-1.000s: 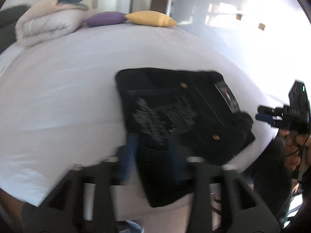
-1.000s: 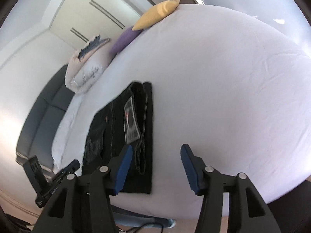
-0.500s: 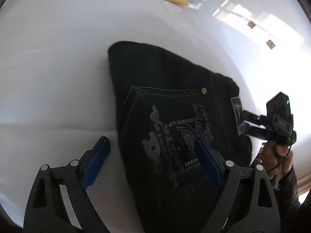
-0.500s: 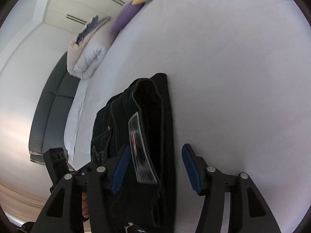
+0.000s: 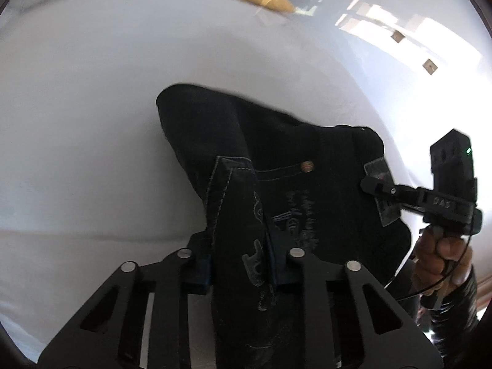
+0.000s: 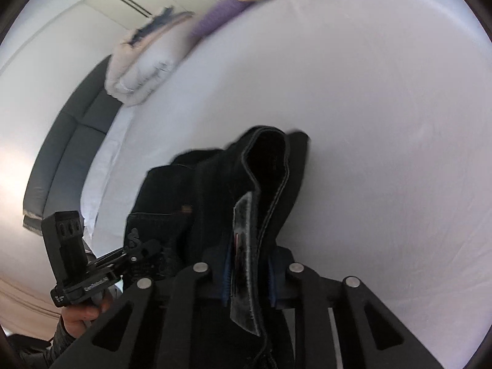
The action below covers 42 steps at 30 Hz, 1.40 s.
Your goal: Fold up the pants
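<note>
My left gripper pinching pocket side of black pants; my right gripper pinching waistband. Pants half lifted off white bed.

The pants are black with grey print on a back pocket. They lie folded on the bed, bunched up at the near edge, which rises between the left claw's fingers. The waistband sits pinched in the right claw.
</note>
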Tool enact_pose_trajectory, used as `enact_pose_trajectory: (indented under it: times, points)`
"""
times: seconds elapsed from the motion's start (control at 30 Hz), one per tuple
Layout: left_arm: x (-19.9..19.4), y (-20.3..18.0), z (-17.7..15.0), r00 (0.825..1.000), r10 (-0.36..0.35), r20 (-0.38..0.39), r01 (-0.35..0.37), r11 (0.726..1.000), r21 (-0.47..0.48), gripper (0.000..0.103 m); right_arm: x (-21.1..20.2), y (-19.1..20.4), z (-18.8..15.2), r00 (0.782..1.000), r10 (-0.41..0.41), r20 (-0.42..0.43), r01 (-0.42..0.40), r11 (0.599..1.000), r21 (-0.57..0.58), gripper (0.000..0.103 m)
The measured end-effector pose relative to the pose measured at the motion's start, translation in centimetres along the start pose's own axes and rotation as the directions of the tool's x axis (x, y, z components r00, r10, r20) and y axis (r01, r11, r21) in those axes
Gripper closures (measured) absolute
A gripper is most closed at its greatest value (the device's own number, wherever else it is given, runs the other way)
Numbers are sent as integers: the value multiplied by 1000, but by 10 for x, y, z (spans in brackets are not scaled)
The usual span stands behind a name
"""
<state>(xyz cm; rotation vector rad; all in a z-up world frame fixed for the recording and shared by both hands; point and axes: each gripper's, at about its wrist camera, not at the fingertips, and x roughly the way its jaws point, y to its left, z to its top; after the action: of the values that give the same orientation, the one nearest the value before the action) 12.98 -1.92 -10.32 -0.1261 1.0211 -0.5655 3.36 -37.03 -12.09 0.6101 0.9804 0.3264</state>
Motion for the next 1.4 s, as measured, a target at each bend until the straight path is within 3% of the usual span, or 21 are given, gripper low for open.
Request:
enact_pose_trajectory:
  times: [0.17,0.33,0.53,0.6,0.63,0.7,0.77,0.87,1.0,1.07,1.2,1.27,1.33,1.4]
  points:
    - [-19,-22,36,996,24,91,-32,995,94,81,-21,23,30,998,4,63,0,997,-72,84]
    - [-6,-23,80,993,49,111,-64,988,143,81,-15,14,80,996,-4,88,10,998,-68,83]
    - [62,9,122,997,73,21,-75,992,98,79,33,-31,121,998,-31,46,30,999,22,83]
    - [80,17,120,996,88,-1,-87,992,95,71,51,-54,123,998,-59,25,57,996,68,77]
    - [85,15,119,995,95,5,-95,990,104,61,55,-64,122,998,-56,19,54,994,92,73]
    - [90,18,115,993,114,22,-115,986,117,50,58,-83,118,999,3,43,-9,991,137,72]
    - [93,20,115,989,143,46,-148,984,104,31,58,-87,115,998,30,62,-37,992,120,72]
    - [90,22,114,985,162,62,-168,980,107,29,56,-84,114,997,23,68,-30,995,94,68]
    - [77,8,111,961,254,111,-270,949,162,29,42,-79,112,995,-13,95,4,995,97,53]
    - [69,-1,103,950,280,141,-302,938,172,29,27,-77,103,990,-63,130,50,994,97,51]
    - [39,-19,93,929,305,211,-343,923,176,28,-12,-64,76,973,-108,204,91,992,90,43]
    - [24,-31,86,920,306,245,-353,918,179,21,-29,-54,62,962,-126,241,109,991,81,40]
    - [6,-41,76,906,311,287,-371,911,183,17,-47,-39,45,950,-151,274,140,988,60,37]
    - [-24,-49,59,877,325,355,-404,898,177,17,-66,-22,29,931,-180,318,177,983,37,33]
